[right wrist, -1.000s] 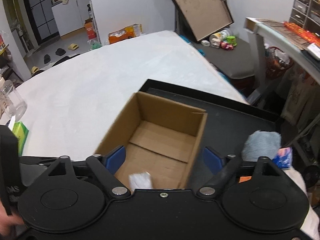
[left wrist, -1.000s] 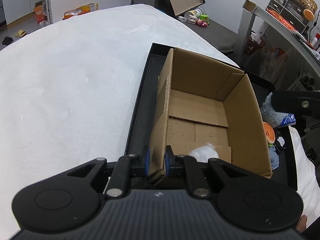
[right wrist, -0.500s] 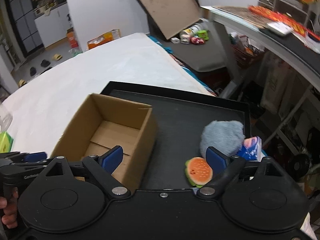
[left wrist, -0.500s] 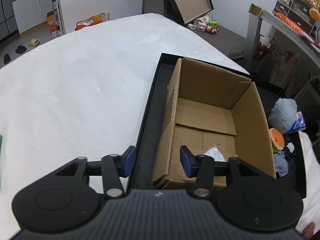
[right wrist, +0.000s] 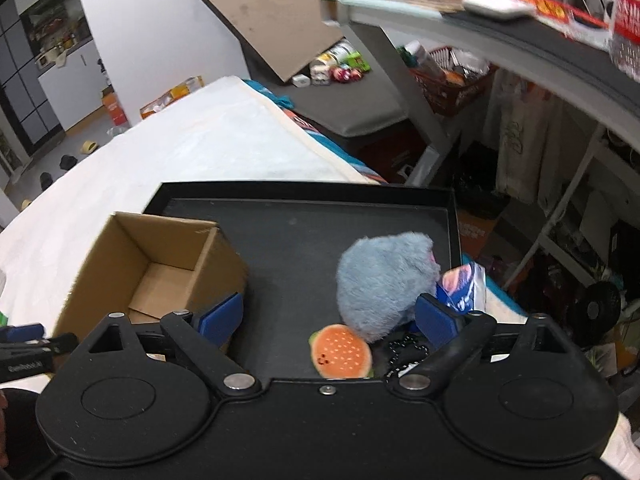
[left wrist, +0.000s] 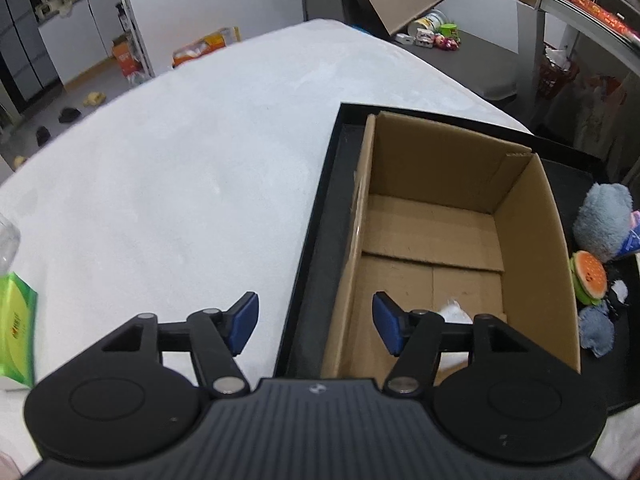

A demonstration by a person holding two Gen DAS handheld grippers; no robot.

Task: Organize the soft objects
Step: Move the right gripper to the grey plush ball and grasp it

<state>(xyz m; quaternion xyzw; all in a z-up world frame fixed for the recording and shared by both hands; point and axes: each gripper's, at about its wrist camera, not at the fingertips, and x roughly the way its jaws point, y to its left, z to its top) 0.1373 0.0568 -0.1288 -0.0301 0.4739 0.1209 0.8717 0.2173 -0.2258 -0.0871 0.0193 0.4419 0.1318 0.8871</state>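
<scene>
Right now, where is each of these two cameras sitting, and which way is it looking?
Left wrist: sits on the left claw, looks forward and down over the white bed and into the box; its open blue pads show.
Right wrist: sits on the right claw, looks down at the tray with the grey plush and burger toy; its open pads show, and the left claw's tip at the left edge.
Both see the box, tray, plush and burger toy.

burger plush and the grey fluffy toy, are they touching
Cannot tell. In the right wrist view the grey fluffy toy overlaps the burger plush's top edge, and in the left wrist view they look close, but neither view plainly shows contact or a gap.
</scene>
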